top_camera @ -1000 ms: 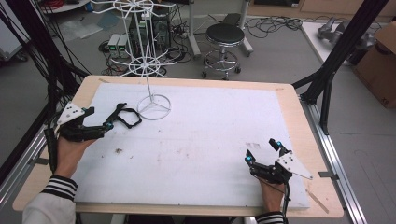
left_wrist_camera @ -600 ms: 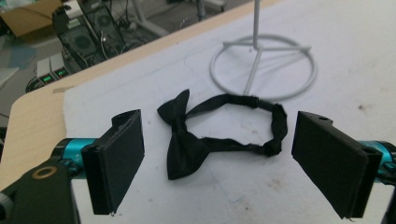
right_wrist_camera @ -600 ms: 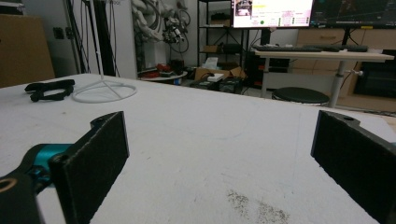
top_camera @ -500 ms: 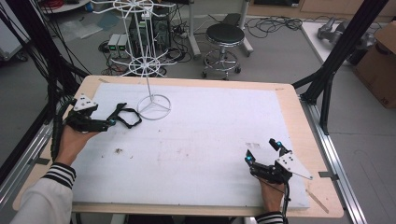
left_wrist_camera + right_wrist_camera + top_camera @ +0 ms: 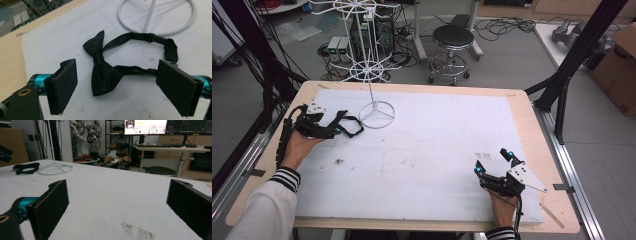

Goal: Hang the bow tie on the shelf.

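Bow tie [image 5: 102, 72]: flat on the table's white mat near the far-left corner, strap touching the wire stand's ring base [image 5: 376, 114].
Left gripper [image 5: 328, 129]: has advanced in the last second; jaws spread, straddling the bow.
Right gripper [image 5: 493, 168]: unmoved, open, near-right corner.
Meaning: a grasp looks imminent.

A white wire rack [image 5: 373, 60] rises in the upper left of the high view, its ring base [image 5: 376, 114] resting on the white mat [image 5: 427, 150] that covers most of the tabletop [image 5: 532, 107]. Beyond the far edge, at top centre, a black round stool [image 5: 453, 37] stands on the grey floor [image 5: 507, 55] among loose cables [image 5: 507, 25]. A cardboard box [image 5: 619, 70] sits at the right edge, beside a black frame strut [image 5: 572, 65]. In the right gripper view, lit monitors [image 5: 145, 126] hang at the top above a desk [image 5: 172, 148].
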Demonstrator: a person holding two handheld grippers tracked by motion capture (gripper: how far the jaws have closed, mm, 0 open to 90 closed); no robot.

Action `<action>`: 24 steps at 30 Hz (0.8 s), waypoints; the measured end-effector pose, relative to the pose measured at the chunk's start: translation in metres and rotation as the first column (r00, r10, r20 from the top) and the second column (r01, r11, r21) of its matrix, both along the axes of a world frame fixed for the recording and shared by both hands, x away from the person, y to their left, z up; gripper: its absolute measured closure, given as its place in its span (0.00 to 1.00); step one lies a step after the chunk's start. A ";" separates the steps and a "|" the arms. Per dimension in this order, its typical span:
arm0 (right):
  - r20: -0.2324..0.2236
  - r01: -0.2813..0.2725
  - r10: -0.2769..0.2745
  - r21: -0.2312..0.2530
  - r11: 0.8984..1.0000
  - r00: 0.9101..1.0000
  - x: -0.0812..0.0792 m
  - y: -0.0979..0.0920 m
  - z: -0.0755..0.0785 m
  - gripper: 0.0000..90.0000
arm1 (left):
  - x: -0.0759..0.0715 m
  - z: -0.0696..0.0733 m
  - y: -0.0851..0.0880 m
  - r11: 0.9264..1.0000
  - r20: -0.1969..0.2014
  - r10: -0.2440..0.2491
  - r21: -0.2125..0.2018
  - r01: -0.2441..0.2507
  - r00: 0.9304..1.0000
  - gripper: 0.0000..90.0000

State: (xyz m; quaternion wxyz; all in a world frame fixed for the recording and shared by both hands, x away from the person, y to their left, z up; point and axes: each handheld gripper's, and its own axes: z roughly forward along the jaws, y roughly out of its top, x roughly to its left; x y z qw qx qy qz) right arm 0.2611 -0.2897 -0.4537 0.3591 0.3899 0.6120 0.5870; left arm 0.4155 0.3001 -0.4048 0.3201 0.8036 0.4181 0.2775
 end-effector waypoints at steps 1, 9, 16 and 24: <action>0.001 0.000 0.000 -0.001 1.000 1.000 0.000 0.000 0.000 0.03 | 0.002 -0.002 0.000 1.000 -0.005 0.007 0.003 -0.007 1.000 0.20; 0.004 0.000 0.000 -0.004 1.000 1.000 0.000 0.000 0.000 0.03 | 0.009 -0.009 0.002 0.999 -0.007 0.041 -0.011 -0.042 0.999 0.24; 0.003 0.000 0.000 -0.001 1.000 1.000 0.000 0.000 0.000 0.03 | 0.016 -0.012 0.000 0.998 -0.034 0.056 0.007 -0.056 0.998 0.27; 0.003 0.000 0.000 -0.003 1.000 1.000 0.000 0.000 0.000 0.03 | 0.020 -0.019 -0.001 0.995 -0.060 0.078 0.061 -0.074 0.995 0.29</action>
